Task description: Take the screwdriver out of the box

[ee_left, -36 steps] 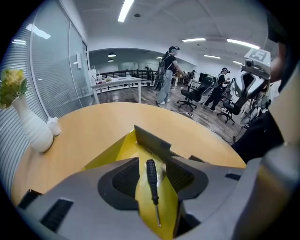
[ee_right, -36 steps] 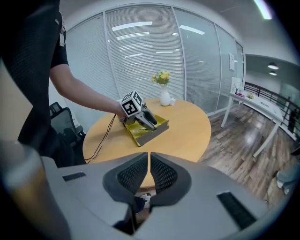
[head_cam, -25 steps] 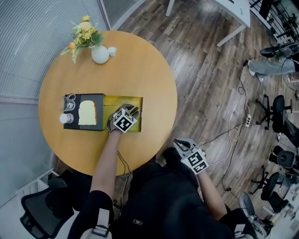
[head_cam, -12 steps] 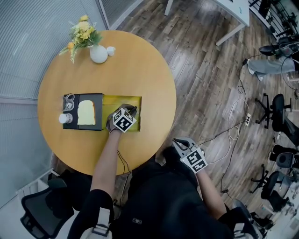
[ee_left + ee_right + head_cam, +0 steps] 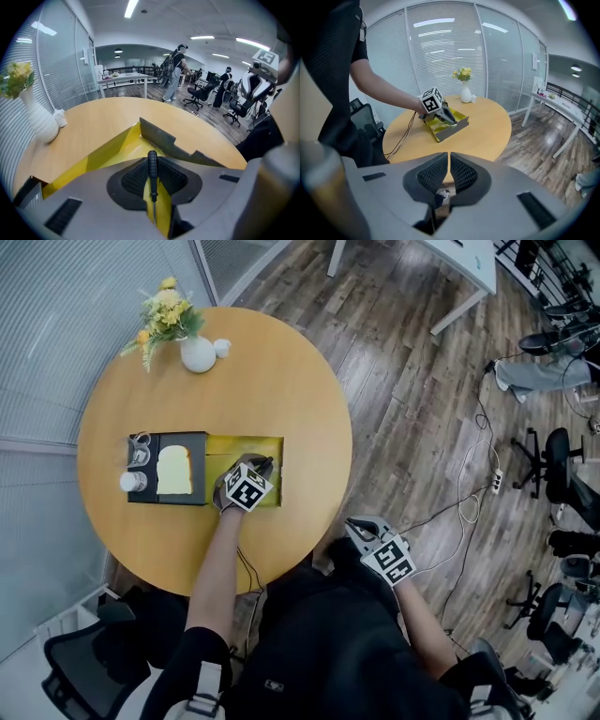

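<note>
A yellow-lined box (image 5: 232, 444) lies open on the round wooden table (image 5: 281, 371). My left gripper (image 5: 263, 465) reaches down into it. In the left gripper view a slim screwdriver (image 5: 152, 169) with a black ribbed handle stands between the pads, and the left gripper (image 5: 153, 161) is shut on that handle over the yellow lining, near the box's grey wall (image 5: 159, 136). My right gripper (image 5: 355, 527) hangs off the table's near edge, above the person's lap. Its pads (image 5: 432, 173) nearly meet with nothing between them. The right gripper view also shows the box (image 5: 451, 127) from afar.
A black tray (image 5: 192, 442) left of the box holds a slice of toast (image 5: 174, 470) and a small white-capped bottle (image 5: 131, 482). A white vase of yellow flowers (image 5: 198, 352) stands at the table's far side. Office chairs (image 5: 558, 465) and a cable (image 5: 469, 502) are on the floor at right.
The left gripper's jaws have narrowed inside the box and now clamp the screwdriver handle. Neither hand has shifted.
</note>
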`<state>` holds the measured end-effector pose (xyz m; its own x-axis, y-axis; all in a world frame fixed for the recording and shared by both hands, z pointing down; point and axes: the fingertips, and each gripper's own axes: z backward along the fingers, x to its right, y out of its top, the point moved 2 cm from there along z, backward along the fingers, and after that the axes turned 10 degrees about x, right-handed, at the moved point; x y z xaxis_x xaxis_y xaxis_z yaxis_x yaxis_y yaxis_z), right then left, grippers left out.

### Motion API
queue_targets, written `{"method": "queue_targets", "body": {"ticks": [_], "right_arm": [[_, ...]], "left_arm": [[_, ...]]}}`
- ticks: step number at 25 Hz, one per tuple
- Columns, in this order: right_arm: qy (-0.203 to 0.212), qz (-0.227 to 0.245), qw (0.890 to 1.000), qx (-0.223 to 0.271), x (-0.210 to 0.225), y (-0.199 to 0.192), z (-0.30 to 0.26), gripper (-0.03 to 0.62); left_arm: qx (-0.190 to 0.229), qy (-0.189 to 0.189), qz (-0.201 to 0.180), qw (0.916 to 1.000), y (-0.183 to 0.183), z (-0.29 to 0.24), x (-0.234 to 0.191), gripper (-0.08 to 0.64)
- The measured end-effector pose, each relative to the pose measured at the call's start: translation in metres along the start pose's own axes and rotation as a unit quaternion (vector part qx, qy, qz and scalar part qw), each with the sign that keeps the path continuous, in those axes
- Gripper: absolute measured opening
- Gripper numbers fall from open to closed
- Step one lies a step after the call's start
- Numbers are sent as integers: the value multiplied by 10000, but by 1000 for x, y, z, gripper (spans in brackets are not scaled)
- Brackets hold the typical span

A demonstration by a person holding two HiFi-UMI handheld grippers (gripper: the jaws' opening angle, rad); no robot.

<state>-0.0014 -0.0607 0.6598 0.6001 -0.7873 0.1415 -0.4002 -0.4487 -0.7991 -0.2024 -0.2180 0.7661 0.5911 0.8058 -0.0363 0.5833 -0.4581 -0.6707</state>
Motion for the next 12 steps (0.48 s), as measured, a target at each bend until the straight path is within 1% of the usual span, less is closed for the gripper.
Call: {"method": "queue_targets", "body": {"ticks": [6, 12], "right_arm": [[89, 98, 9998, 132, 0, 8, 0, 14], [323, 268, 9988, 265, 2, 16, 2, 14]], "left_arm": [[207, 192, 52, 9996, 15, 19, 1, 67], [416, 503, 190, 9977, 32, 45, 8, 67]]}}
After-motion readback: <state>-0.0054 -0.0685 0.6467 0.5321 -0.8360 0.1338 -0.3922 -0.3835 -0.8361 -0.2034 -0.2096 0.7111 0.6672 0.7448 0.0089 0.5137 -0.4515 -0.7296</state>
